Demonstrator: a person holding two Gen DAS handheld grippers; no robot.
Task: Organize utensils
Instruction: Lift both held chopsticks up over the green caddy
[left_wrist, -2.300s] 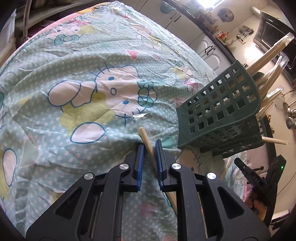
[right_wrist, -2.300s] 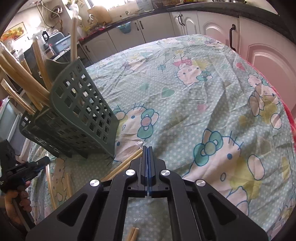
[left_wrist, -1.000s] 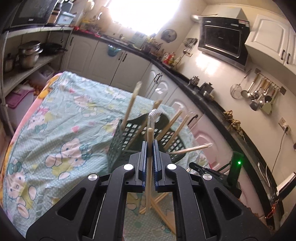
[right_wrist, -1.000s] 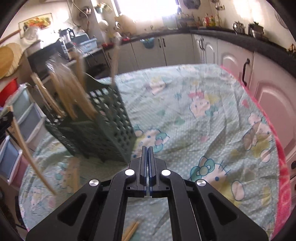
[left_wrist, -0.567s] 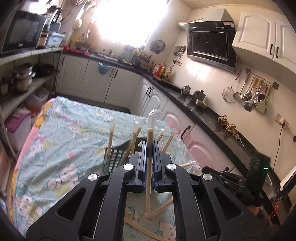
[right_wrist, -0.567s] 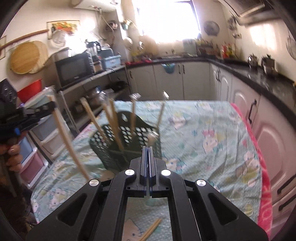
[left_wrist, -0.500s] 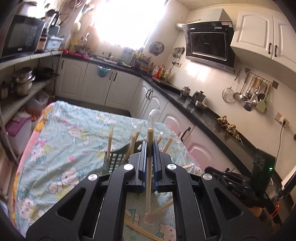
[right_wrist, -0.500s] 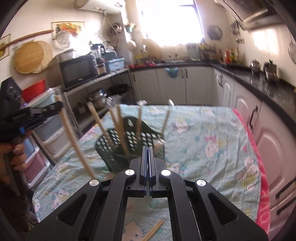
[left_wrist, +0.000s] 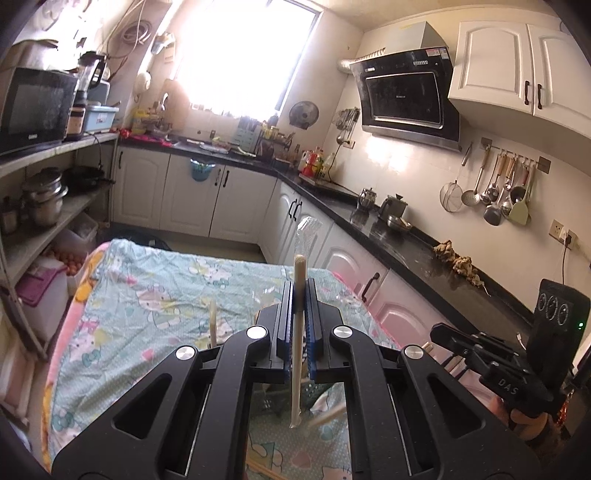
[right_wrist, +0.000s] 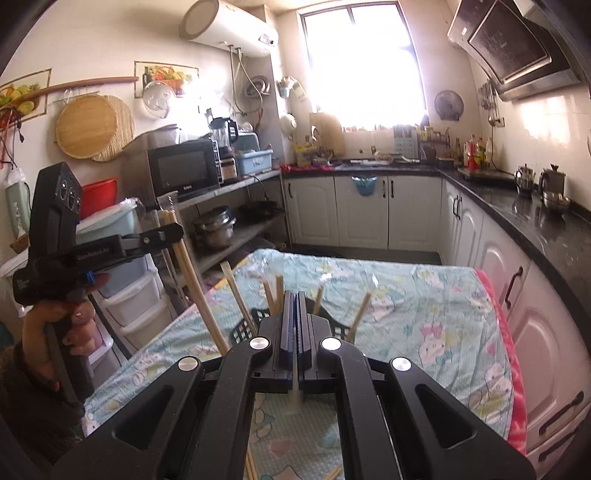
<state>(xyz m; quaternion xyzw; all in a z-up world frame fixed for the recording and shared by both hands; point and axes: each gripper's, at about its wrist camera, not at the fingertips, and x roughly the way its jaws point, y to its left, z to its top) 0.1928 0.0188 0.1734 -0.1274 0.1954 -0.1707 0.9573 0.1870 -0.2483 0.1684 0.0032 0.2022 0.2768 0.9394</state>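
My left gripper (left_wrist: 298, 295) is shut on a pair of wooden chopsticks (left_wrist: 297, 350) in a clear wrapper, held upright well above the table. The right wrist view shows that same gripper (right_wrist: 173, 230) at the left, with the chopsticks (right_wrist: 192, 280) slanting down from it. A dark green mesh basket (right_wrist: 242, 328) with several chopsticks (right_wrist: 360, 312) standing in it sits mostly hidden behind my right gripper (right_wrist: 297, 295). That gripper's pads are pressed together; a pale sliver shows under them and I cannot tell what it is. From the left wrist view, the right gripper (left_wrist: 437, 328) hangs at the right.
The table carries a pale green cartoon-cat cloth (right_wrist: 424, 314) with loose chopsticks (left_wrist: 328, 417) lying on it. White cabinets under a black counter (left_wrist: 406, 243) run along the right and back. An open shelf with pots (left_wrist: 44, 199) and plastic drawers (right_wrist: 129, 295) stand on the left.
Both grippers have risen well above the table. The basket has sunk low and now hides behind the fingers. My left gripper still holds the wrapped chopsticks; the right stays shut.
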